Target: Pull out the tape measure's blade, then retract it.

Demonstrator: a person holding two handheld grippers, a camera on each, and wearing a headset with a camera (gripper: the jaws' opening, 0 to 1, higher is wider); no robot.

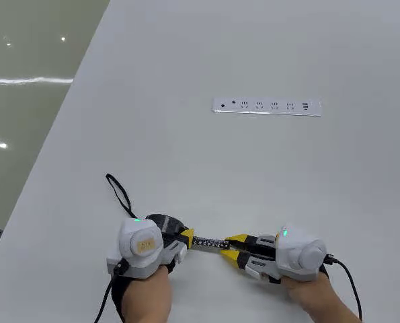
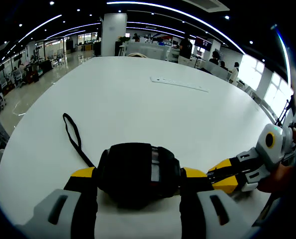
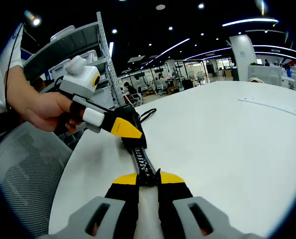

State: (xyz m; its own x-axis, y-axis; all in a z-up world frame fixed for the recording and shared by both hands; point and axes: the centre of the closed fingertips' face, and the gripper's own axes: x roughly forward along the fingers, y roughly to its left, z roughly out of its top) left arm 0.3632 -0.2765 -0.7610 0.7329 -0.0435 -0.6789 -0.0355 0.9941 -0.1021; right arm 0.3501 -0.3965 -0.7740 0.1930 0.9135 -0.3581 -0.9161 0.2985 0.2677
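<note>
The tape measure (image 1: 161, 222) is small and black. It sits on the white table (image 1: 253, 175) at the bottom of the head view, a little left of the middle. The left gripper (image 1: 185, 237) is clamped on it. In the left gripper view the two yellow-tipped jaws press on both sides of the tape measure (image 2: 138, 172), which sits low in the middle of the picture.

A short bit of the blade (image 1: 210, 242) sticks out of the tape measure toward the right of the head view. It is dark with small numbers on it. The right gripper (image 1: 232, 246) is pinched on the end of the blade. In the right gripper view the jaws are squeezed together on the blade (image 3: 144, 164) near the bottom middle. The blade runs up from there to the tape measure, where the left gripper (image 3: 123, 128) holds it. The two grippers are near each other, with the blade between them.

A thin black strap (image 1: 119, 192) comes off the tape measure. It lies in a loop on the table, up and to the left of the tape measure in the head view. A long white power strip (image 1: 267, 106) lies flat on the table, well apart from the grippers, in the upper right part of the head view. A hand (image 1: 146, 296) holds the left gripper at the bottom edge.
</note>
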